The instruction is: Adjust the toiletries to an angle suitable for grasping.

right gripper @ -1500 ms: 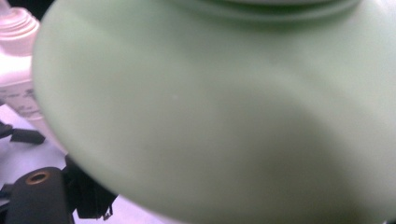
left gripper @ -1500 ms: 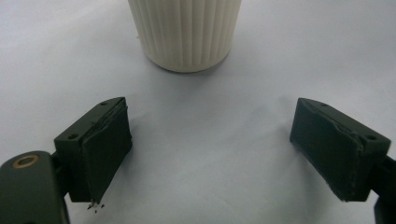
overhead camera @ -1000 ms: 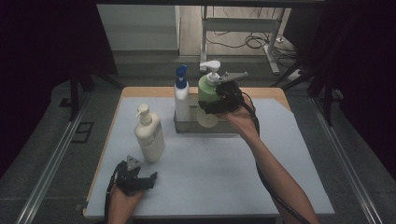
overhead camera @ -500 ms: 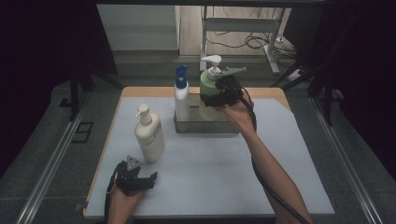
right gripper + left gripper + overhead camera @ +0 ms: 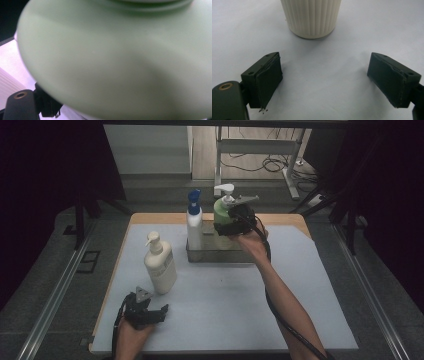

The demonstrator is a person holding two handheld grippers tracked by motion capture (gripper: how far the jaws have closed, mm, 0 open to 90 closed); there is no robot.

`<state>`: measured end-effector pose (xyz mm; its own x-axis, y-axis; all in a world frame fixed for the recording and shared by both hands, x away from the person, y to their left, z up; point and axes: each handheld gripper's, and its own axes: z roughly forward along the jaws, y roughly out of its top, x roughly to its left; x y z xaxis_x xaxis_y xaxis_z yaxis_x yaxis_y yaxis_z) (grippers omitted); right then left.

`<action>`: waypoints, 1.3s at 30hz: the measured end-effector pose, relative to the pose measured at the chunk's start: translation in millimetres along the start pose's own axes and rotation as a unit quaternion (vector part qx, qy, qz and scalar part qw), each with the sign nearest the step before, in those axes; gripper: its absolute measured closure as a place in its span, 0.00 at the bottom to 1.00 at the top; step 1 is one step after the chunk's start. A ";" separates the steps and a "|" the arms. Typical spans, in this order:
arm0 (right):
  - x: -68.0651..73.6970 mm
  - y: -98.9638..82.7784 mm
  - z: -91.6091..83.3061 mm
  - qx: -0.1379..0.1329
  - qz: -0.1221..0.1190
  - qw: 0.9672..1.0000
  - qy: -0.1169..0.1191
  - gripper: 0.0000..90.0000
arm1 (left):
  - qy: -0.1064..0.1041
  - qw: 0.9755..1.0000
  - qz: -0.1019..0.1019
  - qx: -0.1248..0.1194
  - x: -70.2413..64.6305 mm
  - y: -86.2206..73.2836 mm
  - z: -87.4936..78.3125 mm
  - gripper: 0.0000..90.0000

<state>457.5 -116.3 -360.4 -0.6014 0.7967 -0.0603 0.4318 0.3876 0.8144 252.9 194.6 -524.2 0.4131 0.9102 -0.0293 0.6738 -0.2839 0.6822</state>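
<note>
My right gripper (image 5: 227,226) is shut on a pale green pump bottle (image 5: 221,212) and holds it upright over the metal tray (image 5: 220,256), just right of a white bottle with a blue cap (image 5: 194,222). In the right gripper view the green bottle (image 5: 120,57) sits very close between the jaws. My left gripper (image 5: 152,312) rests open near the table's front left with nothing in it. Just beyond its fingers (image 5: 267,80) stands a cream ribbed pump bottle (image 5: 310,17), upright on the mat (image 5: 159,265).
A pale mat (image 5: 225,305) covers the wooden table. Dark curtains flank both sides, and a metal rail (image 5: 55,295) runs along the left. Cables and a stand's legs lie on the floor behind the table.
The right gripper and the green bottle have shifted slightly left over the tray and sunk a little. The left gripper and the cream bottle have not moved.
</note>
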 end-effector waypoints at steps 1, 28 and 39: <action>-0.1 -0.8 1.1 0.002 0.001 1.000 0.001 0.14 | 0.000 1.000 0.000 0.000 0.0 0.0 0.0 0.13; -1.8 -29.2 32.8 0.047 0.010 0.999 0.013 0.14 | 0.000 1.000 0.001 0.001 0.0 0.0 -0.1 0.13; -2.6 -35.5 41.0 0.063 0.020 0.998 0.014 0.14 | 0.000 1.000 0.001 0.001 0.1 0.0 -0.1 0.13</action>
<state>471.3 -113.1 -412.8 -0.6004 0.7996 -0.0113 0.5359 0.4128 0.7365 252.8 194.7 -524.2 0.4142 0.9098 -0.0280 0.6738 -0.2858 0.6815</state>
